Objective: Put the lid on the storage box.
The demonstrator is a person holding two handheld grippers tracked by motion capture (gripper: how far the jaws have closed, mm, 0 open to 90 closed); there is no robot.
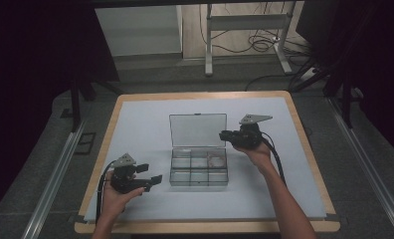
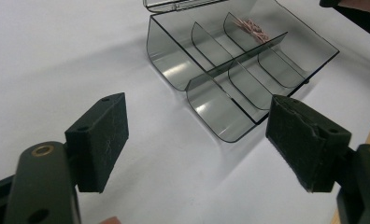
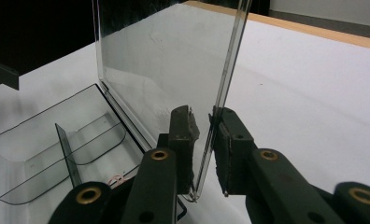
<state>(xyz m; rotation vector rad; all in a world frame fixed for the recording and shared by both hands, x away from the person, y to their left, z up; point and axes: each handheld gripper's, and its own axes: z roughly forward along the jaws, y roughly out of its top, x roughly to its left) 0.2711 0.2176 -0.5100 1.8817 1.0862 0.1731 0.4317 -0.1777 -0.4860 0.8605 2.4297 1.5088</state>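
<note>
A clear plastic compartment box [image 1: 198, 172] sits mid-table with its lid [image 1: 197, 130] standing upright. One back compartment holds a small pinkish tangle [image 1: 216, 160], like rubber bands [image 2: 253, 29]. My right gripper [image 1: 224, 135] is at the lid's right edge. In the right gripper view the lid [image 3: 164, 60] runs between the two jaws, and my right gripper [image 3: 205, 140] is shut on its edge. My left gripper [image 1: 149, 173] rests low at the box's front left, apart from it. Its jaws stand wide open with nothing between them, my left gripper [image 2: 197, 140] facing the box [image 2: 239, 70].
A white sheet [image 1: 135, 134] covers the wooden table [image 1: 304, 149], with bare sheet on all sides of the box. The person's forearms come in from the front edge. Behind the table are a desk frame [image 1: 209, 45] and floor cables [image 1: 264, 42].
</note>
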